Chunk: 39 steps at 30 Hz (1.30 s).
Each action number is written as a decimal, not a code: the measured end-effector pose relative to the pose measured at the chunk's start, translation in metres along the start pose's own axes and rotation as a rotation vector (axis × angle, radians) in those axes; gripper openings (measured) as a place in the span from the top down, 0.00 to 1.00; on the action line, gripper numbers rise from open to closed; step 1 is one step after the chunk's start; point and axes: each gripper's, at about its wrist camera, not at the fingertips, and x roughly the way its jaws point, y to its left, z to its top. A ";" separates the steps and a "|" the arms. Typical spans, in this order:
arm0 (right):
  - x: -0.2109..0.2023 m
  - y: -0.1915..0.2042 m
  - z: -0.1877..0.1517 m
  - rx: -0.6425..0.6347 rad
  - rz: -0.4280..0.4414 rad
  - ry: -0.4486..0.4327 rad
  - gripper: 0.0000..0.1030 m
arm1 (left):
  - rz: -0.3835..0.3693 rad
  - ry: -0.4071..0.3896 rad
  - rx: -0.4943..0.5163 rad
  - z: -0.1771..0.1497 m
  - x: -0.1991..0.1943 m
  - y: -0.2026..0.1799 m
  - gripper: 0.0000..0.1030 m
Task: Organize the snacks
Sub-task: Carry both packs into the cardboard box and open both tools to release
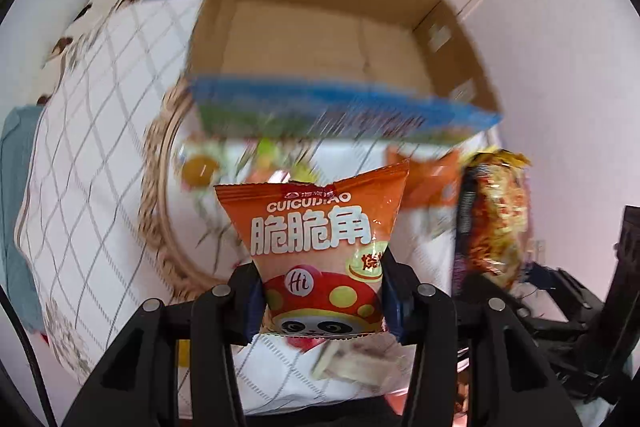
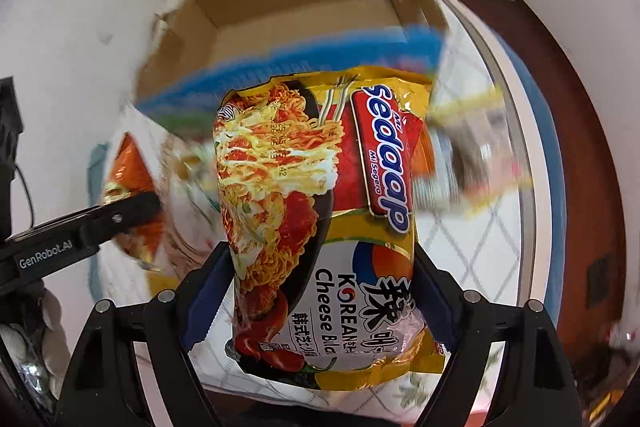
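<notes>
Both grippers are loaded. The left gripper (image 1: 320, 303) is clamped on the lower part of an orange snack bag (image 1: 316, 251) — the one with the cartoon mushroom-capped panda on the front — and the bag stands upright between the blue-padded fingers, its crimped top edge towards the cardboard box (image 1: 304, 39). The right gripper (image 2: 320, 291) has its jaws set wide around a yellow Sedaap noodle packet (image 2: 320, 207), pads pressing on both long sides, the packet standing on end with the Korean cheese label nearest the camera.

Ahead of both sits the open box, flaps up and its brown floor bare, with a blue-edged packet (image 1: 344, 103) lying across its near rim — badly blurred, so the print cannot be read. From the left wrist view the noodle packet shows off to the right; from the right wrist view the orange bag shows to the left, gripped by the other tool's black finger. Below lies a white checked quilt (image 1: 92, 131), with a woven tray rim (image 1: 160, 187) curving under the orange bag and more snacks smeared by blur inside it.
</notes>
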 end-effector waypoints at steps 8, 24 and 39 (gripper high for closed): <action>0.003 -0.012 0.118 -0.068 0.038 -0.050 0.16 | 0.031 -0.018 0.023 0.125 0.014 -0.022 0.57; 0.176 -0.036 0.242 -0.085 -0.030 0.124 0.16 | 0.115 0.175 -0.041 0.269 0.159 0.015 0.57; 0.202 -0.044 0.268 -0.053 -0.082 0.193 0.01 | 0.106 0.167 -0.043 0.278 0.165 0.013 0.13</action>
